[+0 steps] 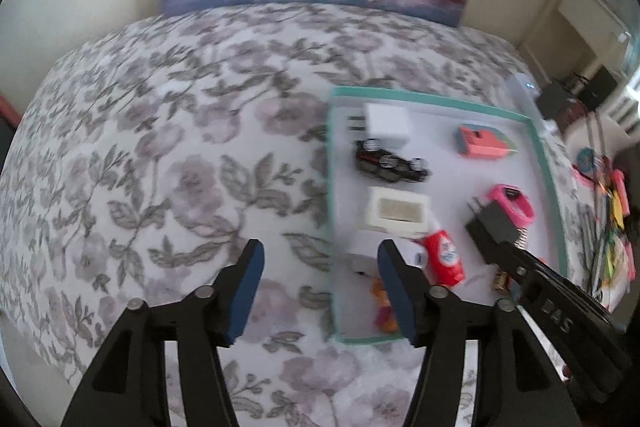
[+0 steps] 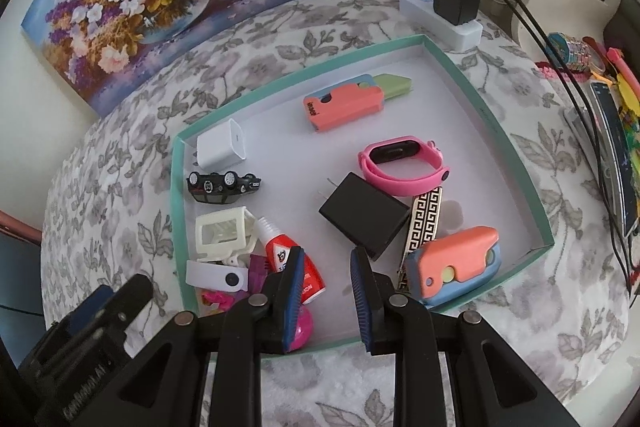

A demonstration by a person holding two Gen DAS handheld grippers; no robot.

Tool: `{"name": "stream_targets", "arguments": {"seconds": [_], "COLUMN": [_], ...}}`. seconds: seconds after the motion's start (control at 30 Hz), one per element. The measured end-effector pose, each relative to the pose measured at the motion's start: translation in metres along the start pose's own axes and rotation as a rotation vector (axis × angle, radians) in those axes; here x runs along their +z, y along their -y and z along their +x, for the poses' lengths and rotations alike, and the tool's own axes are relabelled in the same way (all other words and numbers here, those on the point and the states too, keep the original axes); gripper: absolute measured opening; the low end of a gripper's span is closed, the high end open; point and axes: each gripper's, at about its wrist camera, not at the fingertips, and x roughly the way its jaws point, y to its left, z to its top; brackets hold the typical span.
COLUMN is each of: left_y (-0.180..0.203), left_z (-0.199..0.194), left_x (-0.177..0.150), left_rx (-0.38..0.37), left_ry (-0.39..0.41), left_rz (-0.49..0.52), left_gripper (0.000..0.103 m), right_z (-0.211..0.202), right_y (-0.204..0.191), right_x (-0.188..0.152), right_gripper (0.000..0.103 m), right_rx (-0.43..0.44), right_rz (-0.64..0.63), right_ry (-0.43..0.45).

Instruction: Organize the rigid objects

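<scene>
My left gripper (image 1: pixel 320 291) hangs over the cloth (image 1: pixel 160 147) at the tray's (image 1: pixel 440 101) left edge, jaws standing apart, nothing between them. My right gripper (image 2: pixel 326 291) is pointed down over the tray's near end, jaws drawn narrow and empty; it is the nearer one to the goods. The black charger (image 2: pixel 366 215) lies just ahead of its tips, slightly right, long axis slanting away up-left. The glue tube (image 2: pixel 288 259) sits just beside the left pad; whether they touch, I cannot tell.
</scene>
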Motion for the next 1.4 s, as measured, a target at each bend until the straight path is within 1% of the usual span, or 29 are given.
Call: {"name": "stream_targets", "arguments": {"seconds": [0.03, 0.13, 0.27, 0.3, 0.37, 0.4, 0.43, 0.47, 0.53, 0.6, 0.67, 0.7, 0.73, 0.8, 0.87, 0.9, 0.93, 1.0, 1.07, 1.27, 1.4], "left_y": [-0.006, -0.022, -0.041, -0.044, -0.050, -0.052, -0.055, -0.057, -0.061, -0.064, -0.067, -0.068, -0.069, -0.071, -0.073, -0.075, -0.076, -0.078, -0.081, -0.091, -0.092], "left_z": [0.002, 0.009, 0.016, 0.017, 0.017, 0.017, 0.017, 0.017, 0.017, 0.017, 0.015, 0.014, 0.013, 0.011, 0.010, 0.009, 0.008, 0.006, 0.002, -0.005, -0.014], "left_x": [0.001, 0.002, 0.002, 0.002, 0.002, 0.003, 0.003, 0.002, 0.001, 0.001, 0.001, 0.001, 0.001, 0.000, -0.002, -0.003, -0.004, -0.005, -0.008, -0.018, -0.027], "left_rx": [0.018, 0.063, 0.075, 0.078, 0.078, 0.078, 0.076, 0.075, 0.075, 0.078, 0.081, 0.082, 0.084, 0.089, 0.093, 0.096, 0.102, 0.113, 0.122, 0.132, 0.128], "left_ry": [-0.007, -0.035, -0.058, -0.060, -0.060, -0.059, -0.059, -0.059, -0.058, -0.058, -0.053, -0.048, -0.044, -0.036, -0.032, -0.032, -0.033, -0.026, -0.015, 0.006, 0.033], "left_rz": [-0.018, -0.075, -0.133, -0.146, -0.164, -0.172, -0.181, -0.188, -0.200, -0.207, -0.212, -0.212, -0.212, -0.210, -0.211, -0.212, -0.212, -0.206, -0.201, -0.189, -0.152], "left_gripper": [0.069, 0.070, 0.072, 0.077, 0.079, 0.079, 0.079, 0.079, 0.080, 0.081, 0.086, 0.090, 0.090, 0.090, 0.090, 0.092, 0.094, 0.094, 0.094, 0.094, 0.094], "right_z": [0.001, 0.003, 0.006, 0.007, 0.008, 0.009, 0.009, 0.009, 0.008, 0.008, 0.008, 0.009, 0.009, 0.009, 0.009, 0.009, 0.008, 0.007, 0.006, 0.003, -0.003], "right_y": [-0.002, -0.009, -0.015, -0.017, -0.019, -0.020, -0.021, -0.022, -0.024, -0.025, -0.027, -0.027, -0.028, -0.030, -0.033, -0.034, -0.035, -0.039, -0.041, -0.043, -0.043], "right_x": [0.000, -0.001, -0.002, -0.003, -0.003, -0.004, -0.004, -0.005, -0.005, -0.006, -0.006, -0.006, -0.007, -0.008, -0.010, -0.011, -0.013, -0.016, -0.019, -0.028, -0.036], "right_gripper": [0.025, 0.026, 0.026, 0.027, 0.030, 0.035, 0.043, 0.055, 0.061, 0.064, 0.072, 0.073, 0.075, 0.081, 0.090, 0.094, 0.101, 0.103, 0.103, 0.103, 0.103], "right_rx": [-0.004, -0.006, -0.018, -0.020, -0.024, -0.029, -0.031, -0.035, -0.039, -0.041, -0.047, -0.049, -0.050, -0.055, -0.063, -0.068, -0.082, -0.112, -0.123, -0.135, -0.133], "right_rz": [-0.005, -0.024, -0.045, -0.049, -0.055, -0.061, -0.064, -0.067, -0.071, -0.076, -0.079, -0.082, -0.084, -0.089, -0.097, -0.101, -0.107, -0.132, -0.153, -0.173, -0.183], "right_ry": [0.000, -0.006, -0.011, -0.013, -0.017, -0.019, -0.020, -0.017, -0.009, -0.005, -0.003, -0.003, -0.002, -0.001, 0.006, 0.009, 0.016, 0.035, 0.040, 0.043, 0.052]}}
